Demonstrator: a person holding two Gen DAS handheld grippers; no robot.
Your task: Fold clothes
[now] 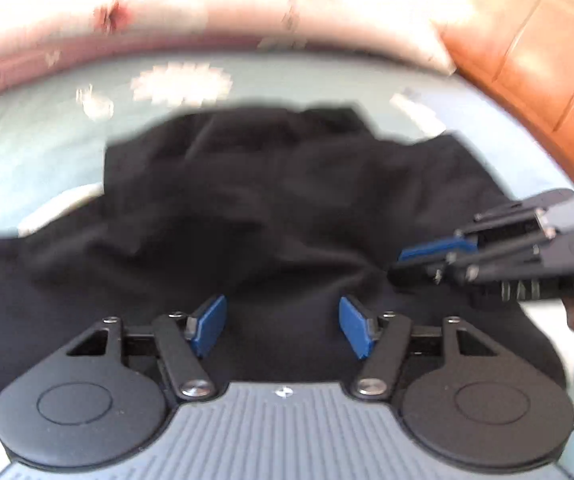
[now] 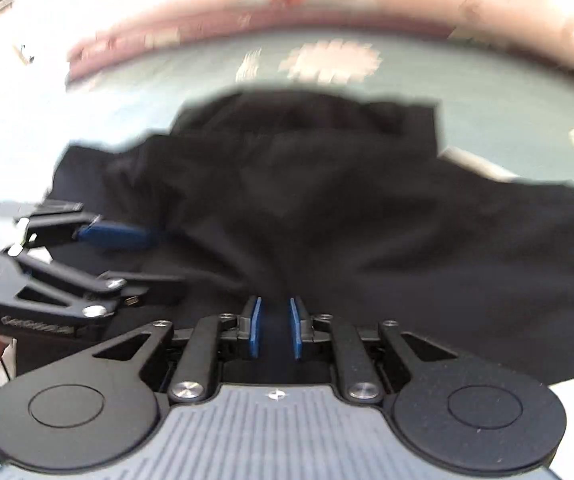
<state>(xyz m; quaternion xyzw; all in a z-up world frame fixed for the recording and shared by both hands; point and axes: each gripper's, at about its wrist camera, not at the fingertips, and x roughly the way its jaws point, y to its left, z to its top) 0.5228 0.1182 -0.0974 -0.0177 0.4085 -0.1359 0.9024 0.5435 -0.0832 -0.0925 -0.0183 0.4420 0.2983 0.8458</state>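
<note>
On the pale blue bed point(image 1: 39, 148), just short of the pink bolster point(image 1: 207, 16) along its far side, one black garment point(image 1: 271, 200) lies rumpled, its long axis running side to side across both wrist views. Both tools hang over the edge of the garment farthest from the bolster, pointing down toward that landmark. The left hand-held gripper point(image 1: 283, 326) stands with its blue pads well apart and nothing between them, cloth directly below. The right hand-held gripper point(image 2: 275, 328) shows only a narrow gap, dark fabric visible in it, though blur hides whether the pads press on it. Neither hand is clearly the nearer; each sits beside the other over the same hem. Count: one garment, two grippers, one bolster, one wooden panel point(image 1: 527, 52) at the bed's end.
</note>
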